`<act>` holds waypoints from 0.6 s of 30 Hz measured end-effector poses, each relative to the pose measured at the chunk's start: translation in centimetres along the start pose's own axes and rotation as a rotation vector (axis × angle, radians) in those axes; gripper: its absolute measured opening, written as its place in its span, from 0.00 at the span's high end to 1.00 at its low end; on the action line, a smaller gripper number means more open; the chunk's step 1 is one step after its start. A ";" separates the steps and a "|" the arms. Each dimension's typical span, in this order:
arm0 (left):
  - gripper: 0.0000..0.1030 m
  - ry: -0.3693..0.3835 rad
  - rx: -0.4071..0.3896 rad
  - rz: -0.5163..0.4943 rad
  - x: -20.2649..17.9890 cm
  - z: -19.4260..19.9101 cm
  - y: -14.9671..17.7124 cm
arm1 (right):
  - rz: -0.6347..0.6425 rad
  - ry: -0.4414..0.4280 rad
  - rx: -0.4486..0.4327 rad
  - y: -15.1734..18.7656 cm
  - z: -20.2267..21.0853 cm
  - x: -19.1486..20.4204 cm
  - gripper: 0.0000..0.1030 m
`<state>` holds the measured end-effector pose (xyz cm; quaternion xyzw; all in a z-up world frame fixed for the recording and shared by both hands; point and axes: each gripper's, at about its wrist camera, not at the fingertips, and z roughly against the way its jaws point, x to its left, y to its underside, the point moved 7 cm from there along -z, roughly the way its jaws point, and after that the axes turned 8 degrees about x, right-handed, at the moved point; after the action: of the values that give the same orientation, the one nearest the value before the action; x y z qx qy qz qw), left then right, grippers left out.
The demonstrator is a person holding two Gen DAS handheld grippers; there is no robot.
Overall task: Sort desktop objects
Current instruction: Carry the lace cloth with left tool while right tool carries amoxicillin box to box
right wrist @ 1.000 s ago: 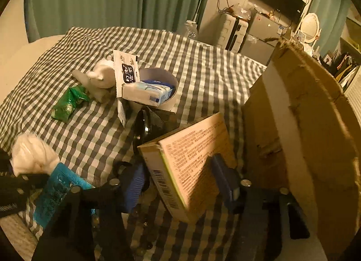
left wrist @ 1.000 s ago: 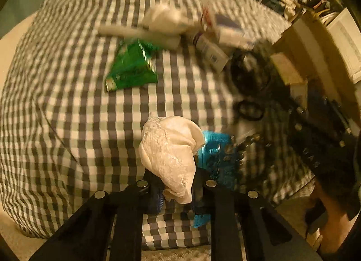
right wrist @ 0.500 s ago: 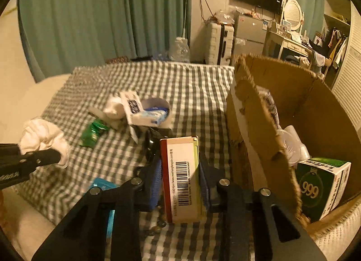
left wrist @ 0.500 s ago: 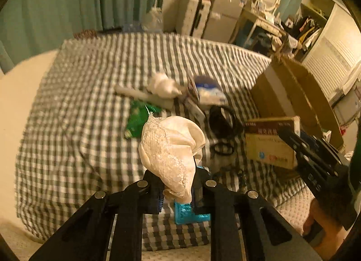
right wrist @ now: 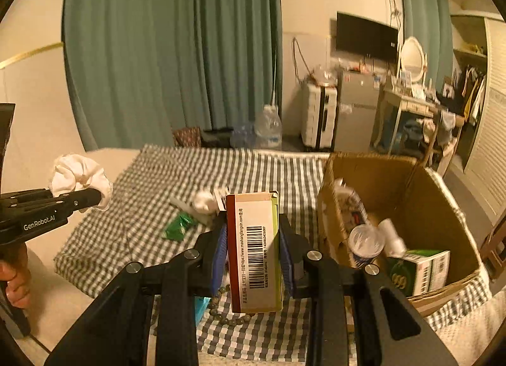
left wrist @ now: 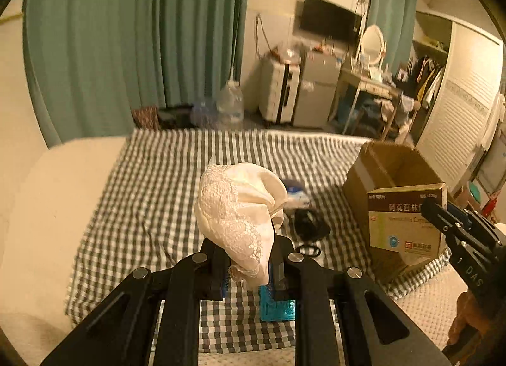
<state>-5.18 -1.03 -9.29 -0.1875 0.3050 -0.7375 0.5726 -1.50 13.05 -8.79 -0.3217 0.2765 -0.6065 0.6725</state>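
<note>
**Both grippers loaded, held above the checked cloth**

My left gripper [left wrist: 248, 266] is clamped on a bunched cream lace cloth [left wrist: 237, 211]. The fabric rises out from between the fingers and folds over to the right; it is clear of the surface below. From the right wrist view the same cloth [right wrist: 79, 176] shows as a white bundle at the tip of the left gripper [right wrist: 95, 197], off to the left side over the pale edge of the bed.

My right gripper [right wrist: 253, 252] is closed on a medicine box [right wrist: 254, 249], held upright with its barcode face toward the camera and the blue pads [right wrist: 219, 258] pressed to its two sides. In the left wrist view the box [left wrist: 406, 217] sits in front of the near wall of the cardboard box [left wrist: 357, 182], with the right gripper [left wrist: 442, 217] gripping it from the right.

The cardboard box [right wrist: 442, 204] stands open on the right of the checked cloth [right wrist: 196, 167]. Inside it I see a green-and-white carton [right wrist: 417, 268], a round white lidded container [right wrist: 365, 239] and other pale items I cannot identify.

Left on the checked cloth: a green packet [right wrist: 178, 225], a white crumpled item [right wrist: 202, 200] just behind it, a string of beads [right wrist: 227, 315] under the medicine box, a teal packet [left wrist: 276, 306] below my left fingers, and a black item [left wrist: 310, 223] near the centre, too blurred to identify.
</note>
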 end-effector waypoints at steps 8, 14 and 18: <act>0.84 -0.036 -0.105 0.012 -0.7 4.3 -1.6 | -0.010 -0.021 -0.118 -1.5 6.3 -1.0 0.73; 0.84 -0.053 -0.163 0.010 -2.1 7.1 -2.9 | 0.007 -0.011 -0.231 -3.1 10.4 -1.8 0.73; 0.84 -0.050 -0.187 0.011 -4.0 8.2 -4.0 | -0.009 -0.007 -0.290 -3.5 12.3 -3.3 0.73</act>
<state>-1.85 1.51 -0.26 -0.2569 0.3591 -0.6978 0.5640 5.25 17.36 1.70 -0.4187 0.3572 -0.5619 0.6175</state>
